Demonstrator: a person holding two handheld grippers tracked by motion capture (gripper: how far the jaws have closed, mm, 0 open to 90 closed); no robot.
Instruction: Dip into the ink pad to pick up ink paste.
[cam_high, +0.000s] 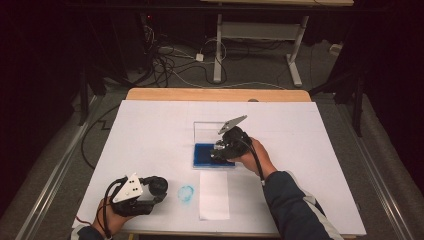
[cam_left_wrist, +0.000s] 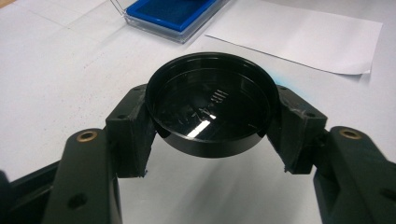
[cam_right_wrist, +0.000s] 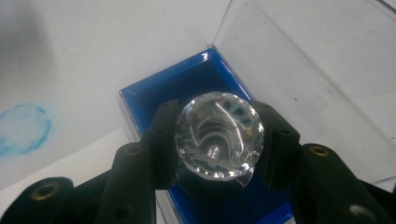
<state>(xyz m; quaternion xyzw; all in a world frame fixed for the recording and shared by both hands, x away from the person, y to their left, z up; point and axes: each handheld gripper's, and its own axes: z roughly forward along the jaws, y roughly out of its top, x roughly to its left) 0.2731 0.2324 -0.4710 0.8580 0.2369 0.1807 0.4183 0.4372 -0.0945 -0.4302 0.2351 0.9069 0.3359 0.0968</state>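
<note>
Blue ink fills the open stamp pad (cam_high: 207, 155) near the middle of the white-covered tabletop (cam_high: 150, 130), and the right hand-held gripper (cam_high: 220, 151) holds a stamp (cam_right_wrist: 218, 135) by its faceted clear knob down over it, jaws clamped on either side of the knob. The pad's clear lid (cam_right_wrist: 303, 79) stands open behind. To ink well, I judge the stamp face should meet the pad flat and be pressed straight down (a tilt would load only one edge), then be lifted cleanly without dragging across the ink.

A white paper slip (cam_high: 214, 195) lies just in front of the pad, and a round blue smudge (cam_high: 186, 193) marks the tabletop covering beside it; the slip looks like the place for the next print.

From the high view, the right hand reaches in with the forearm angled toward the pad and the gripper tipped downward. The left hand-held gripper (cam_high: 159, 186) rests low near the front left edge, lying roughly level, jaws closed on a round black cap (cam_left_wrist: 210, 109) held open side up, well apart from the pad.
</note>
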